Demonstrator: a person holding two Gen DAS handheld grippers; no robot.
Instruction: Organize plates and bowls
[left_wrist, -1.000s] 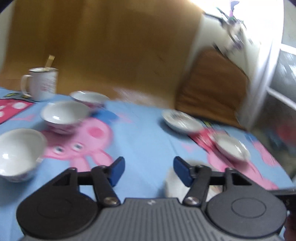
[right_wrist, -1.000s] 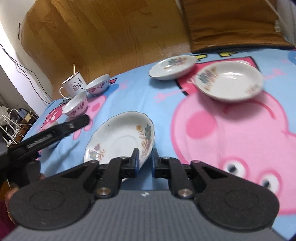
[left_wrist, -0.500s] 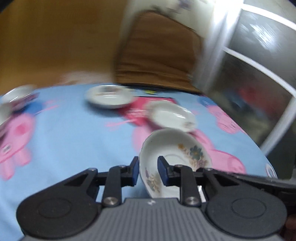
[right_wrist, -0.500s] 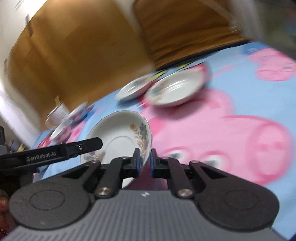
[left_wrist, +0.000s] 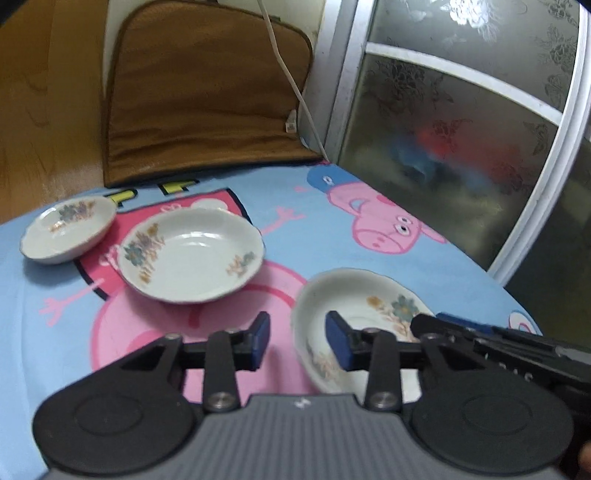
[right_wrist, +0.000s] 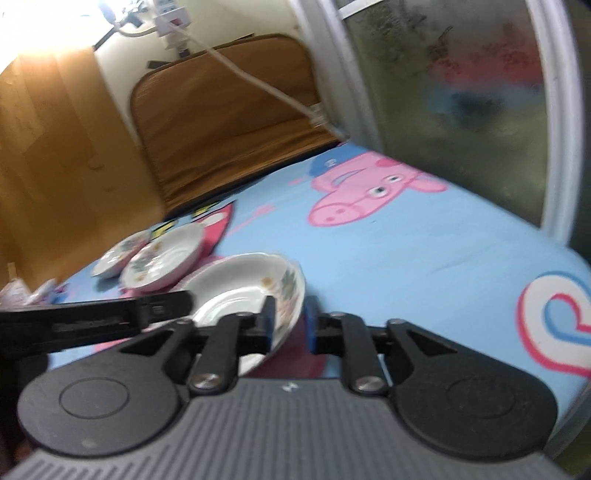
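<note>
L gripper (left_wrist: 297, 341) jaws opening, flowered plate (left_wrist: 354, 321) rim between them, pads off it. 2 more plates far left: big (left_wrist: 192, 254), small (left_wrist: 66, 229), on cartoon-pig sheet (left_wrist: 295, 229).

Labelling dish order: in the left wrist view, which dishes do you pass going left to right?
Small floral plate → deep floral plate → scalloped floral plate, the one nearest the camera, its rim between the left gripper's opening jaws.

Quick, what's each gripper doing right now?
Left gripper: opening, plate rim between the jaws, not pinched.
Right gripper: opening, same plate's rim between them.
</note>
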